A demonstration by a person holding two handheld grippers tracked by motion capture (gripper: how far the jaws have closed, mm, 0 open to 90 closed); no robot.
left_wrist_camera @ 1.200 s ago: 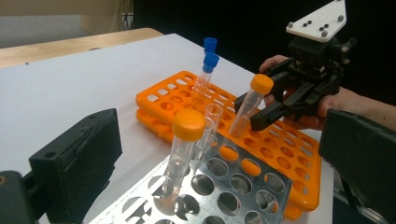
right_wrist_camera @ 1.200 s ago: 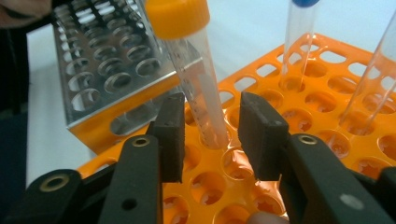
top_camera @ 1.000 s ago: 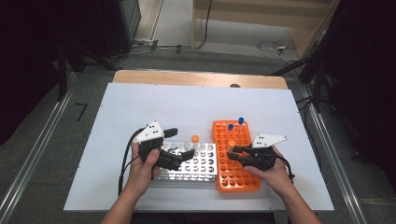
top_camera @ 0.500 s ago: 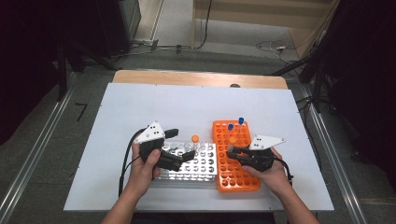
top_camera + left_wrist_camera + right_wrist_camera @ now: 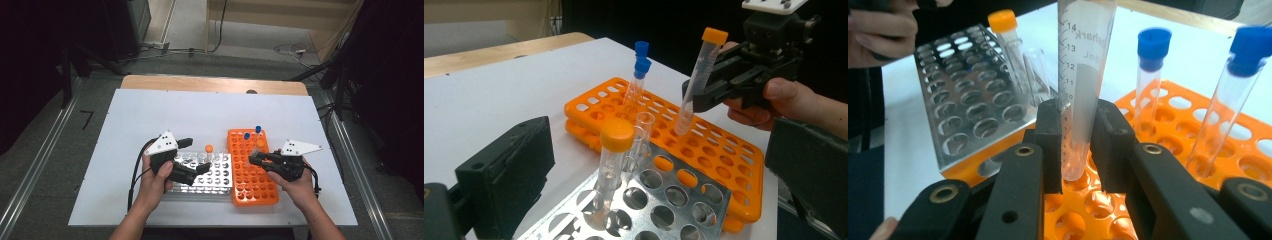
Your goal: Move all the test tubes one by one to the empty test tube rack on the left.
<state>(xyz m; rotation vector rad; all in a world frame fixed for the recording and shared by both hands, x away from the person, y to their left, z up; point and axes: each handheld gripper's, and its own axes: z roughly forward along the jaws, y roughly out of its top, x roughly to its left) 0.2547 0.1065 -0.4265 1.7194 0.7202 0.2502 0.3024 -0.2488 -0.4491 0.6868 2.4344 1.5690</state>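
My right gripper [image 5: 1078, 125] is shut on a clear orange-capped tube [image 5: 1083, 50] and holds it upright, its tip just above the holes of the orange rack [image 5: 1168, 130]. In the left gripper view the same tube [image 5: 701, 70] hangs in the right gripper [image 5: 696, 97] over the orange rack [image 5: 724, 150]. My left gripper [image 5: 659, 145] is open over the metal rack [image 5: 664, 200], with nothing held. From the high view, the left gripper [image 5: 195, 156] sits at the metal rack [image 5: 210, 180] and the right gripper [image 5: 255, 159] over the orange rack [image 5: 252, 185].
Two blue-capped tubes [image 5: 258, 129] stand at the far end of the orange rack. An orange-capped tube [image 5: 615, 145] and an uncapped tube [image 5: 644, 130] stand in the metal rack. The white table [image 5: 150, 115] spreads around both racks.
The right gripper has risen a little with the orange-capped tube in its jaws, lifting it out of the orange rack. The left hand has stayed put.
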